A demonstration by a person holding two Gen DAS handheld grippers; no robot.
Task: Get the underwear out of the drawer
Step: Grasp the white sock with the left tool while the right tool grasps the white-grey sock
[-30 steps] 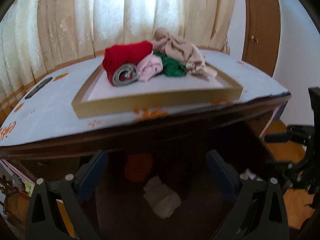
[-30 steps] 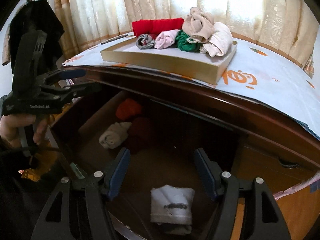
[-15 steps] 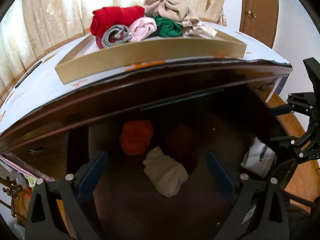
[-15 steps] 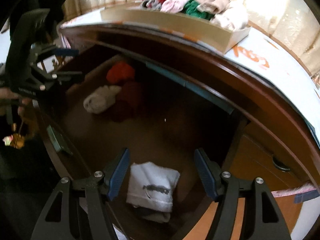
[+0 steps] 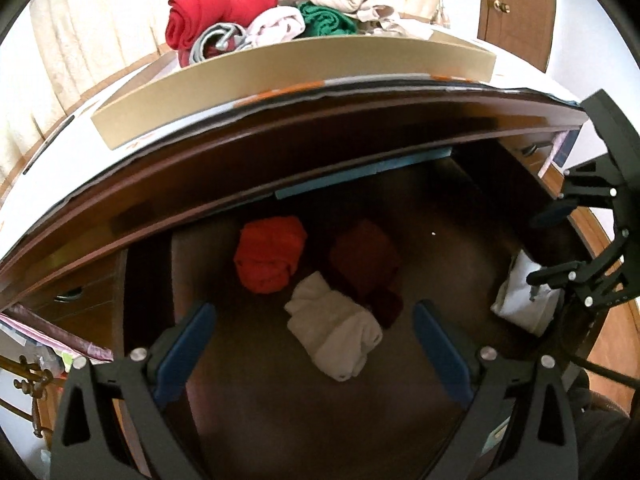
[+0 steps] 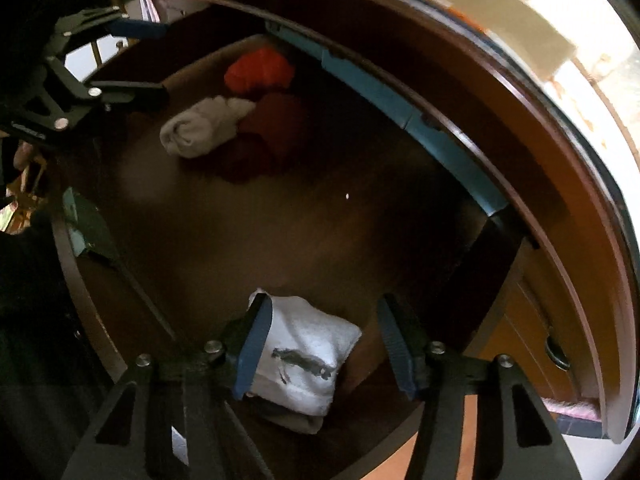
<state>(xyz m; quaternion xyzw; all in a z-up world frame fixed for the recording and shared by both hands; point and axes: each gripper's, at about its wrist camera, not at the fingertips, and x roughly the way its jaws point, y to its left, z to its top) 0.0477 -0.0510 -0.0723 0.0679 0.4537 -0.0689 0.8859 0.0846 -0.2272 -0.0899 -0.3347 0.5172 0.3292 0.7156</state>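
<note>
The dark wooden drawer [image 5: 256, 412] stands open. On its floor lie an orange roll [image 5: 270, 254], a dark red piece [image 5: 366, 264] and a cream roll [image 5: 336, 336]. My left gripper [image 5: 313, 307] hangs open above the cream roll, with nothing between its fingers. Near the drawer's right front corner lies a folded white piece with a grey mark [image 6: 308, 356]. My right gripper [image 6: 323, 300] points steeply down over it, jaws closing. The left finger overlaps the cloth's edge; the right finger stands clear of it. The right gripper [image 5: 531, 251] also shows in the left wrist view.
A cardboard tray [image 5: 280, 76] on the cabinet top holds several rolled garments: red, grey, pink, green, beige. The cabinet's front edge [image 5: 320, 128] overhangs the drawer's back. A closed drawer with a handle [image 6: 556, 354] sits to the right. The left gripper [image 6: 160, 60] shows at upper left.
Both grippers have sunk and tipped down into the drawer. The right gripper's jaws have narrowed around the white folded piece, which now lies between them.
</note>
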